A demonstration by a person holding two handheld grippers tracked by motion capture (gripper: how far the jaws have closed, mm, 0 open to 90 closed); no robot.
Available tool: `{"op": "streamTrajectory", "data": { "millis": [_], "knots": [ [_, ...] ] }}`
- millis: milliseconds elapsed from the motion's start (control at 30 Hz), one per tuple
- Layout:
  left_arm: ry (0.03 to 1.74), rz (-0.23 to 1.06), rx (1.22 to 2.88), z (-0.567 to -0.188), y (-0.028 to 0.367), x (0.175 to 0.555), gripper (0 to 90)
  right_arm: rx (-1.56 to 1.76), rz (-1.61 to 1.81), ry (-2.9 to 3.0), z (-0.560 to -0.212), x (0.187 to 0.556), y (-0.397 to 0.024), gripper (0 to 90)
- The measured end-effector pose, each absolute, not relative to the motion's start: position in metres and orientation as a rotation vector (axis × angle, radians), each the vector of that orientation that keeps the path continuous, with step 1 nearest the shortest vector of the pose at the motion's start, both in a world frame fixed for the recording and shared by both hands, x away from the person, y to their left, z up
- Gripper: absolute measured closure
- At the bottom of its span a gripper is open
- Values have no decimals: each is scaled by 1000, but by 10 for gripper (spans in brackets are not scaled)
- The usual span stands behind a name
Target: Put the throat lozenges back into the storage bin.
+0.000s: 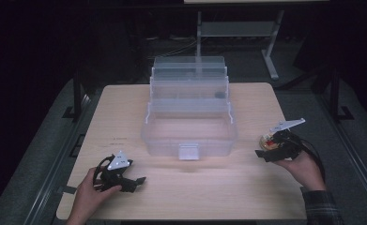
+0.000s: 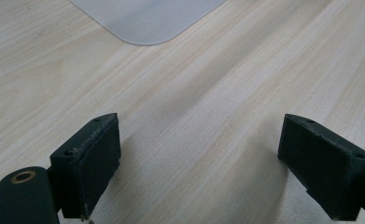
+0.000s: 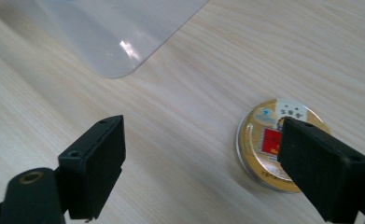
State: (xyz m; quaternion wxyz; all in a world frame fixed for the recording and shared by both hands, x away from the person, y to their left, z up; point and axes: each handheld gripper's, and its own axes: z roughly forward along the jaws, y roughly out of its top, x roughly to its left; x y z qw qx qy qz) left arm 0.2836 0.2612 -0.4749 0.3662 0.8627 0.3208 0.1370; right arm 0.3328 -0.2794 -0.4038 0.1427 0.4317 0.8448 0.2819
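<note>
Tin (image 3: pixel 276 149) sits flat on table (image 3: pixel 194 116), under right gripper (image 3: pixel 217 168)'s far jaw; jaws apart, holding nothing; we should centre over it, then close across its rim.

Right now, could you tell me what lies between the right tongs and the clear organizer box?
Nothing: in the high view, only bare table separates the right tongs from the organizer box; the round tin sits under the tongs.

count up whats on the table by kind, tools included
clear plastic organiser box: 1
round gold tin: 1
handheld tools: 2, left tool and right tool
total: 4
</note>
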Motion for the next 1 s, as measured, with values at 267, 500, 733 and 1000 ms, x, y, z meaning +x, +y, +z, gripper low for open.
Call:
{"op": "streamTrajectory", "data": {
  "millis": [267, 500, 733, 1000],
  "knots": [
    [825, 352, 2217, -475, 261, 284, 122, 1269, 791, 2426, -401, 344, -287, 147],
    [824, 352, 2217, -475, 261, 284, 122, 1291, 771, 2422, -399, 353, -291, 147],
    [824, 352, 2217, -475, 261, 284, 122, 1308, 752, 2414, -395, 361, -296, 146],
    [825, 353, 2217, -475, 261, 284, 122, 1344, 708, 2421, -392, 375, -301, 143]
  ]
}}
